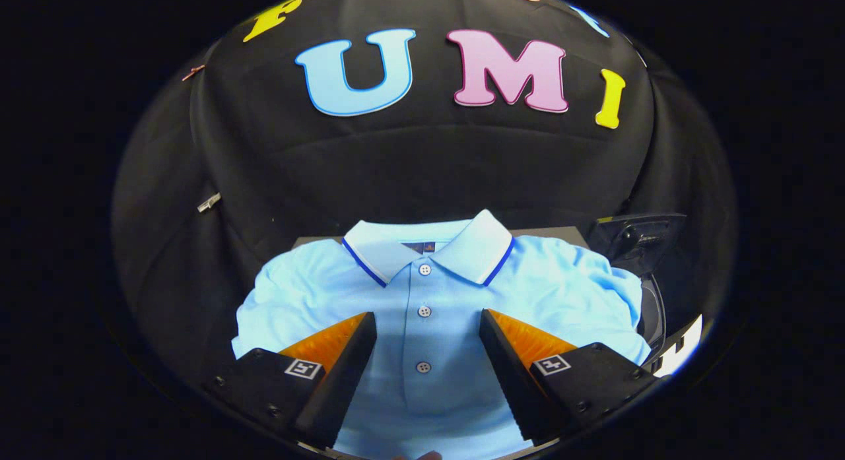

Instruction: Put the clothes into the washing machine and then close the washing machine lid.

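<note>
A light blue polo shirt (554, 282) lies folded flat, its white collar with a dark blue stripe on the far side and a row of buttons running down the middle. My gripper (428, 318) hangs open just above it, one finger on each side of the button placket, neither finger pressing on the cloth. To the right of the shirt, beyond the right finger, part of the washing machine (650, 308) shows as a dark curved rim, with a dark raised lid part (637, 235) above it.
The shirt rests on a dark surface (561, 233) whose far edge shows just behind the collar. Black cloth wall stands close behind and to both sides. A small metal clip (208, 202) hangs on the cloth at the left.
</note>
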Demonstrator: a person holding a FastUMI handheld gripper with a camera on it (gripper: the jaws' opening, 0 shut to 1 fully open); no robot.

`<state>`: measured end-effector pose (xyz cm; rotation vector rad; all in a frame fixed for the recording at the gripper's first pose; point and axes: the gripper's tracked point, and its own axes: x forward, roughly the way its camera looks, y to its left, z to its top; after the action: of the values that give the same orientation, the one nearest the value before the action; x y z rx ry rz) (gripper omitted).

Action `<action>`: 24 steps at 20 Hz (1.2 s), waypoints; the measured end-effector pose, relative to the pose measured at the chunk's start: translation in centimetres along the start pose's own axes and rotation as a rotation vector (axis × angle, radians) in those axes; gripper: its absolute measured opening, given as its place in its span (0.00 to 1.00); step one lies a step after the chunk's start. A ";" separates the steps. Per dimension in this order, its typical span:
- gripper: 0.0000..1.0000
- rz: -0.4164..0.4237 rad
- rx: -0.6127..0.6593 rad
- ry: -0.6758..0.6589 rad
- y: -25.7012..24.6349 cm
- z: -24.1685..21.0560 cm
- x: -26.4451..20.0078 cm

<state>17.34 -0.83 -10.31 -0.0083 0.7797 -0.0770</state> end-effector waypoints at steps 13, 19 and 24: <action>0.70 -0.023 -0.023 0.123 -0.6 -0.1 0.4; 0.33 -0.005 -0.013 0.122 -0.7 0.3 0.2; 0.33 -0.004 0.014 0.096 -0.5 0.8 0.2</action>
<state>17.96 -1.38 -9.85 0.0073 0.8749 -0.0874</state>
